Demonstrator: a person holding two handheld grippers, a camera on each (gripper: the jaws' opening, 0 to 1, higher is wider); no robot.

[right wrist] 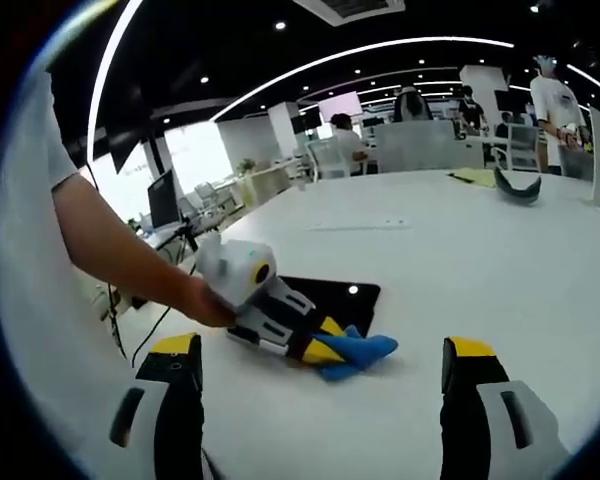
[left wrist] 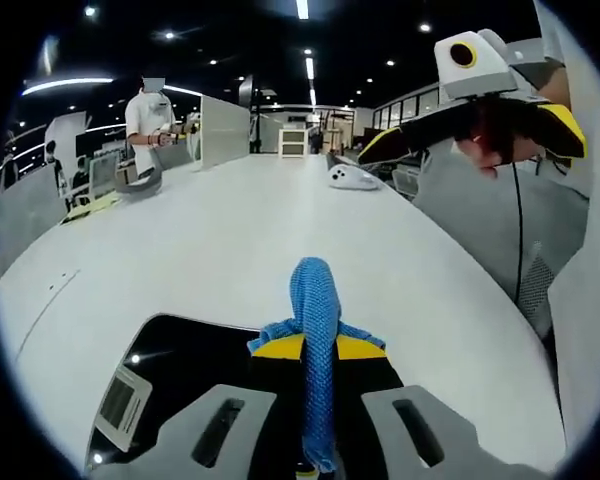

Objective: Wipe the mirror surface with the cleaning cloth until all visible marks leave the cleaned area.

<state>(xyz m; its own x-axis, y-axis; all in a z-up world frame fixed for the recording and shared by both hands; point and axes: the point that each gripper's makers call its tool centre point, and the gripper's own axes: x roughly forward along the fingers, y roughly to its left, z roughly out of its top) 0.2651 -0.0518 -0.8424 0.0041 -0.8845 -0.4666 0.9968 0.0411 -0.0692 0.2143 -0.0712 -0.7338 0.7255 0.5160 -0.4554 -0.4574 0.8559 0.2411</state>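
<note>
- The mirror, a dark reflective slab, lies flat on the white bench, under the left tongs.
- The left tongs are closed on the blue cleaning cloth, which sits at the mirror's edge near the bench surface.
- The right tongs are spread wide apart, holding nothing, above the bench just beside the cloth.
- A person's hand grips the left tongs' handle.

I noted a blue cloth, a black glossy mirror, yellow-tipped grey left gripper, and a white table.
</note>
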